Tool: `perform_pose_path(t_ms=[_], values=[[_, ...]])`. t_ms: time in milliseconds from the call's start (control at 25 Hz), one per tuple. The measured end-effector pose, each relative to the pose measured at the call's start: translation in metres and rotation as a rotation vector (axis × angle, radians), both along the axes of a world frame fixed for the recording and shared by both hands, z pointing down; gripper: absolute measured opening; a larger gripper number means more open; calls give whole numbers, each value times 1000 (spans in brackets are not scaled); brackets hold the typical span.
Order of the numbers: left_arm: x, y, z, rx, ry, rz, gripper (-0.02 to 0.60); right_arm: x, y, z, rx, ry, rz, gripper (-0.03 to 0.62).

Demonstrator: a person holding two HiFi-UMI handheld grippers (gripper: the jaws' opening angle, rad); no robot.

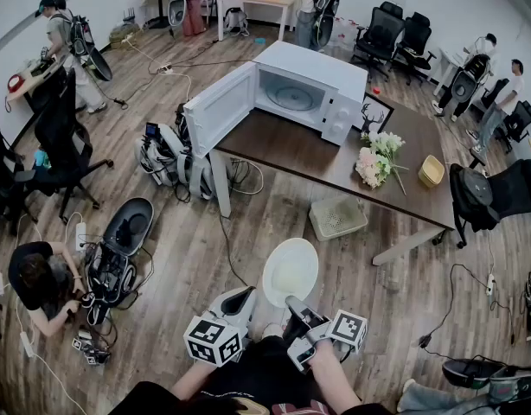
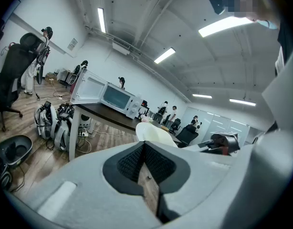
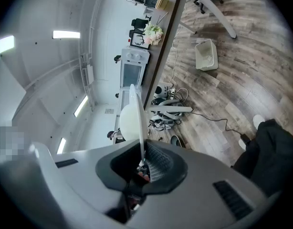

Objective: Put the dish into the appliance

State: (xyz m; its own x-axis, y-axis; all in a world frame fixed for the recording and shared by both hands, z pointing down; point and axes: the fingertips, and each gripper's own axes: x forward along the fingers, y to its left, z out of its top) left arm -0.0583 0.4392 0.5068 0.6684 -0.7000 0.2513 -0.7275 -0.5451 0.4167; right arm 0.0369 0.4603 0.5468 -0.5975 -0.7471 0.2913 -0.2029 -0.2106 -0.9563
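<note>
A white plate (image 1: 290, 271) hangs over the wooden floor in front of me, my right gripper (image 1: 293, 305) shut on its near rim. In the right gripper view the plate (image 3: 132, 118) stands edge-on between the pads of that gripper (image 3: 142, 163). My left gripper (image 1: 239, 301) sits just left of the plate, shut and empty; its own view shows the closed jaws (image 2: 144, 144) and the plate (image 2: 156, 135) beyond. The white microwave (image 1: 296, 93) stands on the far left end of the dark table (image 1: 335, 158), with its door (image 1: 218, 109) swung wide open to the left.
On the table lie a bunch of flowers (image 1: 374, 158) and a yellow bowl (image 1: 431, 171). A white basket (image 1: 337, 218) sits on the floor under the table. Gear and cables (image 1: 170, 158) crowd the table's left leg. A person (image 1: 36, 275) crouches at the left.
</note>
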Motion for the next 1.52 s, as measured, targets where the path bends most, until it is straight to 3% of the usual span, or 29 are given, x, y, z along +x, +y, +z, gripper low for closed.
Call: perform_pose_path(t_ms=[320,640,1280,1520], values=[[-18,-6,-1,7,-6,27,9,-24,-16,-12,36,4,0,37],[-9,-37,9,10,-24,50,9,-12,-53,-5,43,16,22,35],[56,-227,10,-14,-20,-97,9,73,-241,-3,23,26,-73,38],[86,-272,12,-28,-26,-158,9,97,-297,-1,-3,2,-135,37]])
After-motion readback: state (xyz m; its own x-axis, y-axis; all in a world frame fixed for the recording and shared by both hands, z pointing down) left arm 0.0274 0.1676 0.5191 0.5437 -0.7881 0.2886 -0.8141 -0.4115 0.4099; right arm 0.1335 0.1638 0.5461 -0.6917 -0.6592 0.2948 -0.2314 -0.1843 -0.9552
